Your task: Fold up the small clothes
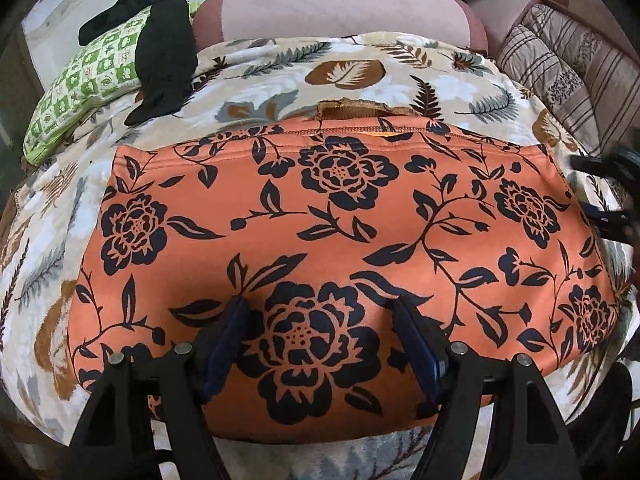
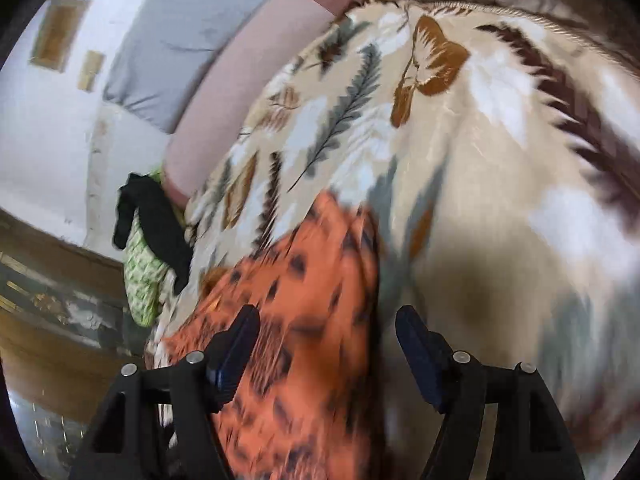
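On leaf-print blanket [image 1: 256, 68], unlabelled orange garment [image 1: 320, 220].

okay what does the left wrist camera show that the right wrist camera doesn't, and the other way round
Only the left wrist view shows the whole orange floral garment lying flat, its waistband seam, the striped cushion and the open left gripper. Only the right wrist view, which is blurred, shows the open right gripper over the garment's edge, the white wall and the floor. Both show the leaf-print blanket, the green pillow, the black cloth on it and the pink cushion.
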Action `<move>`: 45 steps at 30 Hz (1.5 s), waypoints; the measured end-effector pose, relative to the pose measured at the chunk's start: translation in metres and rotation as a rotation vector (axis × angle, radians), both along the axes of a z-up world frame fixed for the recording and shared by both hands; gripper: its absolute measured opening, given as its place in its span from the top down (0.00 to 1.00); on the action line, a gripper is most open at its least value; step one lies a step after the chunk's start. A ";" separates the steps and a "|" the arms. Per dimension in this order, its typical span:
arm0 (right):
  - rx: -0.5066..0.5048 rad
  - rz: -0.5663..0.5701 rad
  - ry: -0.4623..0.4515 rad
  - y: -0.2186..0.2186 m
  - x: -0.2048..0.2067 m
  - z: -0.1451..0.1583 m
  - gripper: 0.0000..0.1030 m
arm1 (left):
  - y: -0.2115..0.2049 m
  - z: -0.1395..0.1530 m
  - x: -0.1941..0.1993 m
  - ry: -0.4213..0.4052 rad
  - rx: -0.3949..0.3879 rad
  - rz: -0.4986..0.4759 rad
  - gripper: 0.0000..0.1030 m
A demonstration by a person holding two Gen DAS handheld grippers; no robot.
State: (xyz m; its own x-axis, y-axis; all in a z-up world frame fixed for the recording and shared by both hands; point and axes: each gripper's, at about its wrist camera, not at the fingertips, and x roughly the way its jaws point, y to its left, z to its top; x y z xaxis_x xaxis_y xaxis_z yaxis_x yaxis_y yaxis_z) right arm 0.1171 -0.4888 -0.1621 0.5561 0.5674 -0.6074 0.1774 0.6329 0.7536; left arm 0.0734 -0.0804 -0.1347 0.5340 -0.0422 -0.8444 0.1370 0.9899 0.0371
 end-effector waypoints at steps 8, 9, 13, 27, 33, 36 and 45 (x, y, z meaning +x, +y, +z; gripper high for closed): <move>-0.116 0.034 -0.054 0.006 0.018 0.026 0.82 | 0.000 -0.006 0.005 -0.004 0.001 0.030 0.27; -0.169 0.003 0.006 -0.001 0.022 0.012 0.82 | 0.000 -0.007 0.006 0.000 0.002 0.035 0.27; -0.052 -0.050 0.065 -0.018 0.012 -0.009 0.71 | -0.002 0.001 0.002 -0.012 -0.007 0.024 0.26; 0.140 0.051 0.076 0.047 -0.094 -0.011 0.36 | 0.032 0.018 -0.021 -0.050 -0.094 0.040 0.26; 0.175 -0.043 -0.005 0.046 -0.139 0.038 0.25 | 0.071 0.017 -0.027 -0.065 -0.167 0.122 0.26; 0.233 -0.026 0.084 0.066 -0.162 0.016 0.24 | 0.076 0.017 -0.026 -0.070 -0.187 0.131 0.26; 0.388 -0.243 0.135 0.070 -0.172 -0.039 0.24 | 0.069 0.010 -0.027 -0.050 -0.167 0.090 0.26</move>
State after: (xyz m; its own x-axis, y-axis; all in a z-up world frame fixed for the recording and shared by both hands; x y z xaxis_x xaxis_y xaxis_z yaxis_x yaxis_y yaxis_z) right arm -0.0549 -0.4192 -0.2009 0.6317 0.6298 -0.4521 0.3977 0.2373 0.8863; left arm 0.0459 -0.0112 -0.1249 0.5831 -0.1295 -0.8020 0.0493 0.9910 -0.1242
